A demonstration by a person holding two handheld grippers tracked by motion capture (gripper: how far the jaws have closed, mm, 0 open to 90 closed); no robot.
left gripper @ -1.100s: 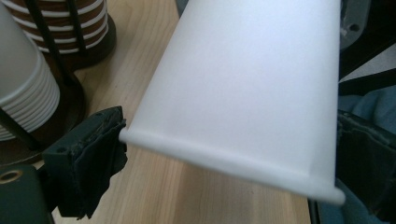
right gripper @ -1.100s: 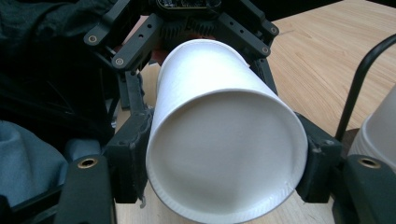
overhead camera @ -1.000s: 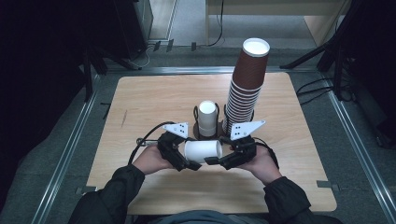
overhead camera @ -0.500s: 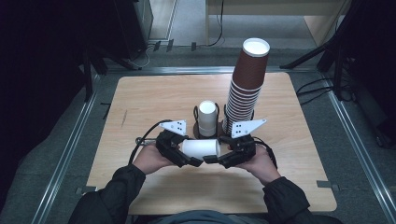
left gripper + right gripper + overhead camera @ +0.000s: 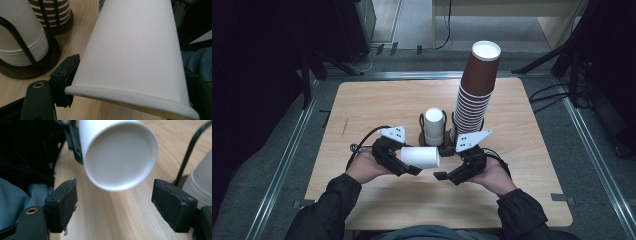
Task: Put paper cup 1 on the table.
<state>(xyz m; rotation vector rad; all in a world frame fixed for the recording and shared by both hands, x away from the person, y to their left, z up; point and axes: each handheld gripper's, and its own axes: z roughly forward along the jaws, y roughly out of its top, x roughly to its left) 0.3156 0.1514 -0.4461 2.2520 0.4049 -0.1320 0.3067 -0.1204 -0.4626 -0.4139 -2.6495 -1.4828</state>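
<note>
White cup [image 5: 420,156] gripped by left gripper [image 5: 409,165]; right gripper [image 5: 443,172] (seemingly clear) widened.

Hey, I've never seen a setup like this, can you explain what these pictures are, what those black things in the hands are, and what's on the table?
A person sits at a wooden table and holds a hand-held clamp with two black jaws in each hand. The high view looks down from above the person. The other two pictures come from small cameras riding on each clamp, looking along its jaws.

The left gripper is closed on a white paper cup, which lies sideways above the table. The right gripper is open, and its jaws have just been opening; in the right gripper view the cup's closed bottom hangs just beyond them, untouched.

Behind the hands stand a short stack of white cups in a wire holder and a tall stack of brown cups.
</note>
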